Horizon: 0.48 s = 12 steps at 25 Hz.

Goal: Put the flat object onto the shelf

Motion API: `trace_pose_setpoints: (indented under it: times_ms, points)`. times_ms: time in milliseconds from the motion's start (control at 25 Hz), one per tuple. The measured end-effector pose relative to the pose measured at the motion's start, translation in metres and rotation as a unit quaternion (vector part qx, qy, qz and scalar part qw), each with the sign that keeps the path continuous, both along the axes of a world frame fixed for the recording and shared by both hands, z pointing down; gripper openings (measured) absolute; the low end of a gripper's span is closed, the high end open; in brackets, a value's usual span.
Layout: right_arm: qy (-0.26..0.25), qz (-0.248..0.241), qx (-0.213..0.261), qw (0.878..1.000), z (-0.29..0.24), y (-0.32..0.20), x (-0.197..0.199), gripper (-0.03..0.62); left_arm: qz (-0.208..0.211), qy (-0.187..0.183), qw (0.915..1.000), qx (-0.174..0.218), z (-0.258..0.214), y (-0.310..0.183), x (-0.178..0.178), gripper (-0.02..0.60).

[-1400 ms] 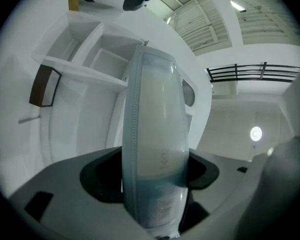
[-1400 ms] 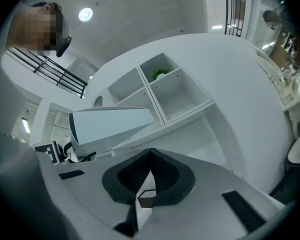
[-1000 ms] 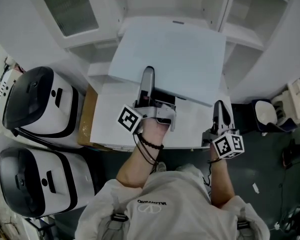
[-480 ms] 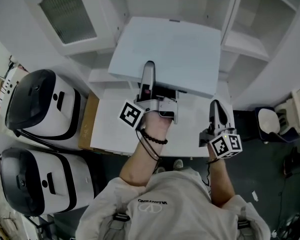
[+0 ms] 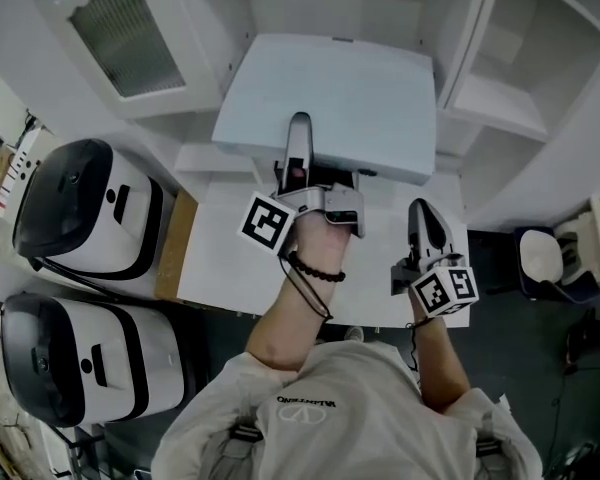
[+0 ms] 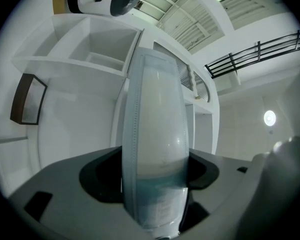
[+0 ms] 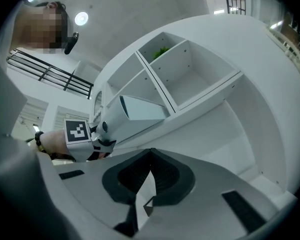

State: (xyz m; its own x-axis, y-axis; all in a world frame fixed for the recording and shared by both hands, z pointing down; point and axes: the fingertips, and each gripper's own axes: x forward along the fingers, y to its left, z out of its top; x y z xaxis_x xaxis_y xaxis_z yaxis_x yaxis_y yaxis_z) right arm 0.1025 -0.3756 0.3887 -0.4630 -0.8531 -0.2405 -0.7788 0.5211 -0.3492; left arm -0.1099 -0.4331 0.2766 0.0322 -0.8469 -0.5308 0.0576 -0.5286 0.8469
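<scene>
A large indoor hall fitted out as a test or recording space is suggested, rather than a lived-in home. A high ceiling point(image 6: 190, 19) of ribbed panels, the dark railing point(image 6: 255, 54) of an upper gallery and a round ceiling lamp point(image 6: 269, 117) are seen overhead. Home-style furniture is set up beneath: a white shelf unit point(image 5: 500, 98) with open compartments, a cabinet door point(image 5: 115, 28) with a ribbed glass pane, and a white table point(image 5: 220, 268) on a dark floor point(image 5: 540, 388). Two identical black-and-white appliances point(image 5: 75, 213) are placed side by side at the left.
</scene>
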Motion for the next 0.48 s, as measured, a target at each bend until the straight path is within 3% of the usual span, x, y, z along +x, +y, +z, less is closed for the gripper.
trace_pose_setpoints:
  times_ms: [480]
  points:
    - [-0.009, -0.007, -0.005, 1.0, 0.004, -0.026, 0.016, 0.009, -0.043, -0.005, 0.9987, -0.027, -0.009, -0.039, 0.005, 0.324]
